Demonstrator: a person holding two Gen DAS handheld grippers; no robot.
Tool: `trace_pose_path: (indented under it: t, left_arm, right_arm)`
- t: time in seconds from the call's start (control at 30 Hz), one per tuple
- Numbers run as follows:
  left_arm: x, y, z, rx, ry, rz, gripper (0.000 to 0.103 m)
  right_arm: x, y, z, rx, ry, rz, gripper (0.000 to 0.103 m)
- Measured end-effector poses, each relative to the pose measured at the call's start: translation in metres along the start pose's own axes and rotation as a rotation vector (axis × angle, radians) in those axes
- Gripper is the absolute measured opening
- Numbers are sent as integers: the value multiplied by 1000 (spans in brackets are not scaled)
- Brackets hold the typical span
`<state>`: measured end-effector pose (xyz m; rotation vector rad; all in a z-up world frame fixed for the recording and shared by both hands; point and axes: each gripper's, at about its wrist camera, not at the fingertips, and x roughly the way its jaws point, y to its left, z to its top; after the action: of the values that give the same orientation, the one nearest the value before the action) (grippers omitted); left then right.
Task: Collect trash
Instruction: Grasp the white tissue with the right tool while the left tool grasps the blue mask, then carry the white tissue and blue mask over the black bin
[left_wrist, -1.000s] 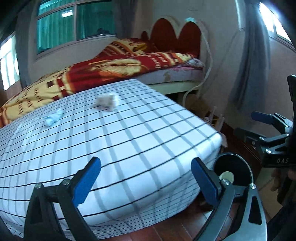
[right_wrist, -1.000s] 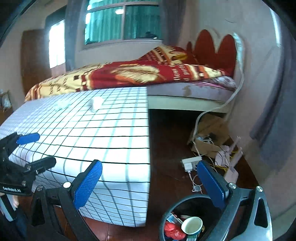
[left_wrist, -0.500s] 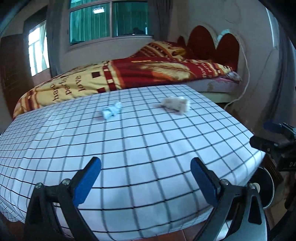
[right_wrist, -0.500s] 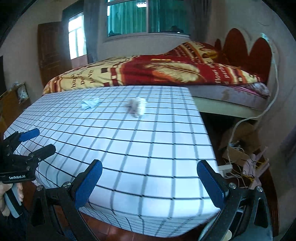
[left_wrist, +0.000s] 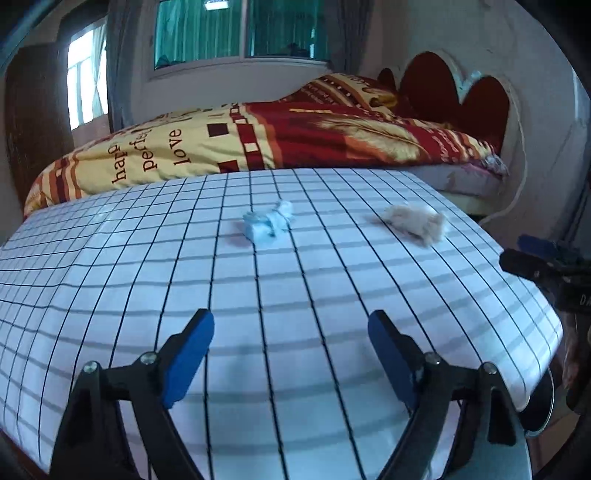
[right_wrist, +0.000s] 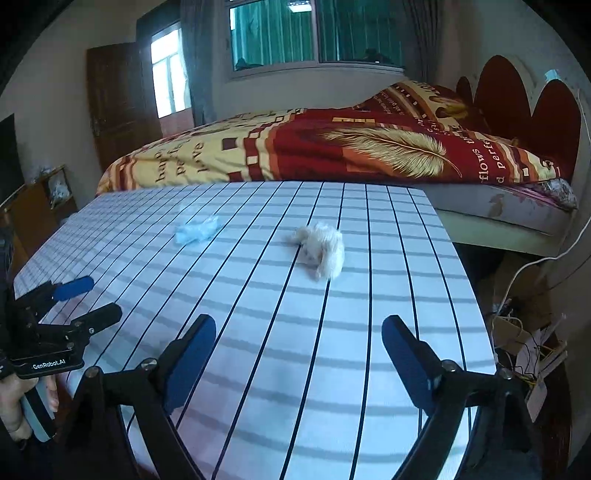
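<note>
Two pieces of trash lie on a white checked mattress (left_wrist: 295, 295): a pale blue crumpled wad (left_wrist: 269, 222) and a cream fluffy wad (left_wrist: 415, 221). In the right wrist view the blue wad (right_wrist: 196, 230) is at the left and the cream wad (right_wrist: 322, 248) is straight ahead. My left gripper (left_wrist: 291, 349) is open and empty above the near part of the mattress, facing the blue wad. My right gripper (right_wrist: 299, 354) is open and empty, short of the cream wad. Each gripper shows at the edge of the other's view (right_wrist: 79, 299).
A bed with a red and yellow quilt (right_wrist: 332, 147) and a red headboard (right_wrist: 524, 103) stands behind the mattress. Cables and boxes (right_wrist: 524, 332) lie on the floor at the right. A bin's rim (left_wrist: 543, 406) shows at the mattress's right corner.
Both grippers have swung left and up from the floor and bin towards the mattress top. The two wads now sit closer and more central in both views.
</note>
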<state>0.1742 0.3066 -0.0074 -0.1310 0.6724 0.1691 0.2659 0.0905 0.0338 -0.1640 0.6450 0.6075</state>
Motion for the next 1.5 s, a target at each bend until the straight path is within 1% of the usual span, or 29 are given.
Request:
trace_pose_path:
  t: [0.03,0.07,0.13,0.23,0.27,0.3,0.37,0.4,0.53,0.57,0.63,0.7,0.77,0.83,0.9,0.93,1.03,1.17,1.27,1.5]
  left_arm:
    - [6,3,4,-2,6,1,85]
    - [13,6,9,-3,12,1,84]
    - [29,11,17,5,27,-5,82]
    - [54,18,29,9,64,-27,77]
    - [65,22,34,-8,81,-43,76]
    - [71,24,37,-11,92,-47,76]
    - [88,28,45,-13,115,-49,76]
    - [93,29,49,-13,120,-53,76]
    - [110,31,61,-5,133,-56,76]
    - [116,30,63,3,145,-54,75]
    - [125,29,67,21,166,-57,70]
    - [132,24,69,40,185,-63,70]
    - [137,20,72,56,192,-56,69]
    - [141,16,74,74,204,-61,61]
    - [147,11,75,87,221,-58,57]
    - [147,9,76,93,220,-57,49]
    - [142,4,76,101,213,-61,42]
    - [124,-7,70,118,176,-78,42]
    - [105,-15,63,121,154,-95,42]
    - [58,-37,45,139,106,-113,42]
  right_arm:
    - [9,-1,6,-4,9,-3,90]
    - [16,-2,11,-11,20,-2,85]
    - [36,-4,21,-30,50,-12,80]
    - [65,-11,33,-43,100,-20,78]
    - [74,-12,36,-53,114,-24,76]
    - [84,-13,38,-64,129,-29,75]
    - [100,-16,42,-70,155,-32,69]
    - [109,-19,44,-68,167,-33,68]
    - [128,-25,51,-57,186,-18,62]
    - [130,-25,51,-59,188,-14,58]
    - [135,-24,55,-61,195,-3,53]
    - [140,-23,59,-61,200,8,49]
    - [144,-22,61,-61,205,14,41]
    - [147,-22,62,-59,207,21,40]
    - [148,-21,63,-56,210,26,39]
    - [148,-21,63,-51,211,28,39]
    - [146,-22,62,-44,217,39,39]
    - [132,-20,58,-63,196,33,36]
    - [109,-20,53,-59,156,24,36]
    - [56,-22,32,-32,108,16,36]
